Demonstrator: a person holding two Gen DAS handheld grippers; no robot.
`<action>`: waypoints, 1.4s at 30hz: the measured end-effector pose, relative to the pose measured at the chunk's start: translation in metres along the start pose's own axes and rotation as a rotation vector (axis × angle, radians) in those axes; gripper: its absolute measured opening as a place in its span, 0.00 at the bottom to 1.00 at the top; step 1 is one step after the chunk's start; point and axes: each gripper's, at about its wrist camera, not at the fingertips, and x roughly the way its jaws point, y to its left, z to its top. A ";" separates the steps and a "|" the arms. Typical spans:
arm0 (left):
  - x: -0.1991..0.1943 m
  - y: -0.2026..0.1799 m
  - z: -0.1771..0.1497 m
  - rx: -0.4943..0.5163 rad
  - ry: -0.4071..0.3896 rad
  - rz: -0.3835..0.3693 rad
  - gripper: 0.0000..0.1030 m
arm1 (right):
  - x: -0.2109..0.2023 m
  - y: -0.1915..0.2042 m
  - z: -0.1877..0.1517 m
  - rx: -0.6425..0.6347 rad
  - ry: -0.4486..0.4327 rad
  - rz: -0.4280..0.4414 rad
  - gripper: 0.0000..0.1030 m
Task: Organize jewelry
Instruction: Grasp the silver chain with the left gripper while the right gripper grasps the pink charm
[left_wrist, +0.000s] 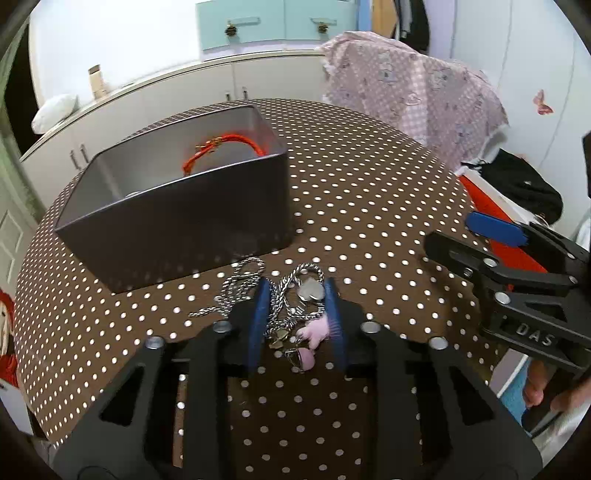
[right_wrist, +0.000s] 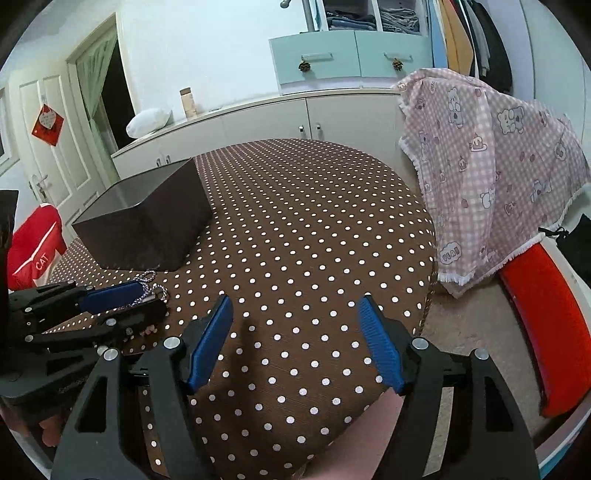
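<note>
A tangled silver chain (left_wrist: 280, 295) with a heart tag and pink charms (left_wrist: 316, 330) lies on the dotted tablecloth, just in front of a grey metal box (left_wrist: 177, 218). My left gripper (left_wrist: 295, 295) is shut on the chain, its blue pads pressing on the bundle from both sides. A red cord bracelet (left_wrist: 225, 147) lies inside the box. The right wrist view shows the box (right_wrist: 147, 221), the left gripper (right_wrist: 147, 301) and a bit of chain (right_wrist: 147, 286) at the left. My right gripper (right_wrist: 295, 306) hangs open over bare cloth, with nothing between its fingers.
The round table (left_wrist: 369, 192) wears a brown cloth with white dots. A pink checked cloth (right_wrist: 491, 177) drapes something at the right, beside a red cushion (right_wrist: 546, 325). White cabinets (right_wrist: 258, 118) run behind. In the left wrist view the right gripper (left_wrist: 448, 229) is near the table's right edge.
</note>
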 end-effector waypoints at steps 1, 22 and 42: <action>-0.001 0.002 -0.001 -0.011 -0.002 -0.005 0.20 | -0.001 0.001 0.001 -0.002 0.000 0.001 0.65; -0.050 0.084 -0.033 -0.240 -0.154 0.017 0.17 | 0.001 0.078 -0.005 -0.108 0.034 0.203 0.65; -0.051 0.094 -0.057 -0.262 -0.175 -0.025 0.17 | 0.013 0.114 -0.014 -0.232 0.063 0.174 0.11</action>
